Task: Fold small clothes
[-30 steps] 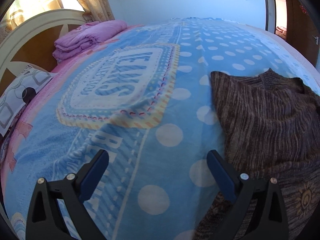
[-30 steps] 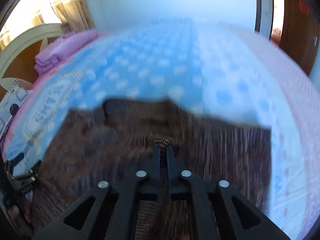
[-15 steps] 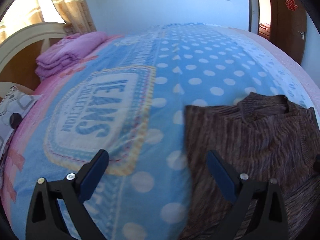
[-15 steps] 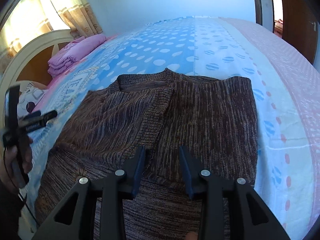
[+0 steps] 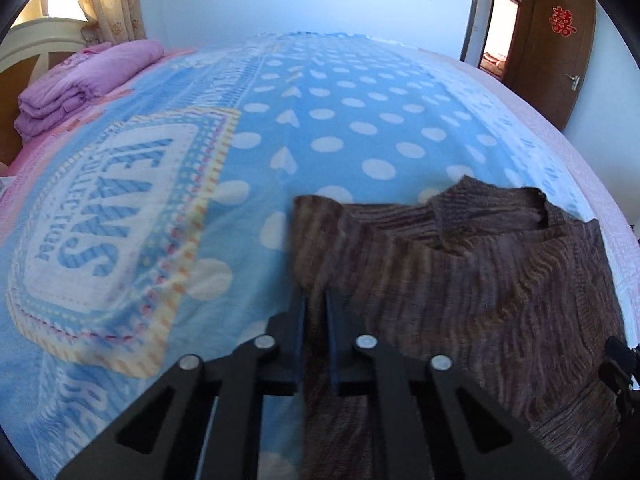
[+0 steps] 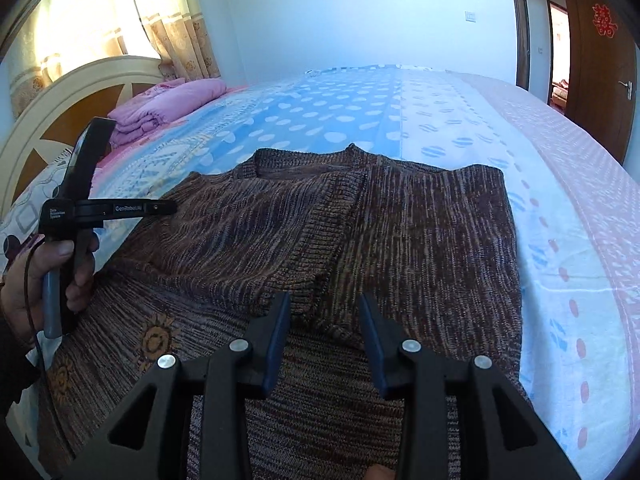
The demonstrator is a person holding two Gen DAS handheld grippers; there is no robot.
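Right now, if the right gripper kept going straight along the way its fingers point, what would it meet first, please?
Most likely the brown knitted sweater on the bed. The right gripper, its jaws opening with nothing between them, points down at the ribbed edge of the folded-over part just ahead. How far above the knit it hovers is unclear.

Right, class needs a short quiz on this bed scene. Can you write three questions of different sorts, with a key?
1. True or false: the left gripper is shut on the edge of the brown sweater.
2. What lies by the headboard? A: a pink folded blanket. B: a green towel. C: a black bag.
3. Fill in: the bedcover under the sweater is blue with white ____.

Key: 1 true. 2 A. 3 dots.
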